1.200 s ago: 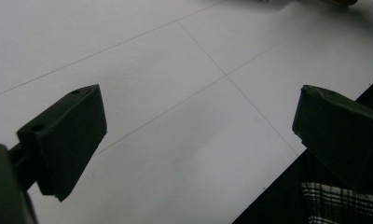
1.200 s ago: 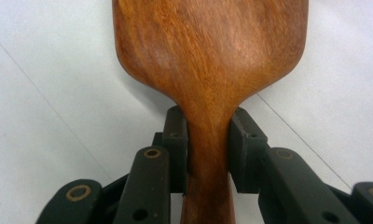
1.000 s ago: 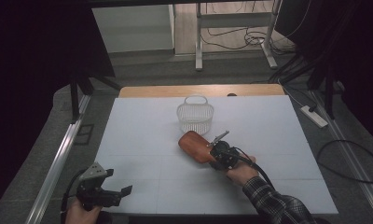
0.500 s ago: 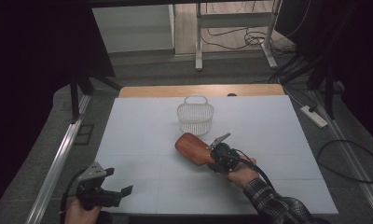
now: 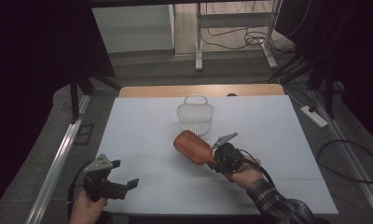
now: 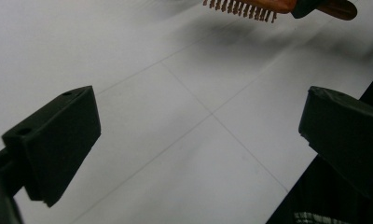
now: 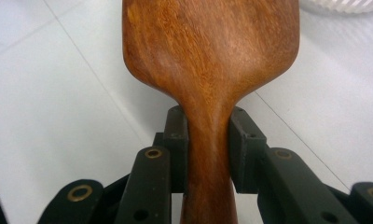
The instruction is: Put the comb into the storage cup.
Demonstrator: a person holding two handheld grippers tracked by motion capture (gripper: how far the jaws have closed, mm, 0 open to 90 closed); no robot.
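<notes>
Item: wooden paddle hairbrush (image 5: 192,146), rigid, light, smooth; I hold its narrow neck clamped in my right claw (image 7: 208,140), just in front of the white basket (image 5: 195,115). Left claw (image 6: 198,140) gapes empty.

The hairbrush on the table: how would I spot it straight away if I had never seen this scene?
Start at the white table and find the small white basket near its far edge. Just in front of it, the right gripper holds the hairbrush by its handle. It is the one reddish-brown wooden thing, with a broad paddle head and bristles underneath.
</notes>
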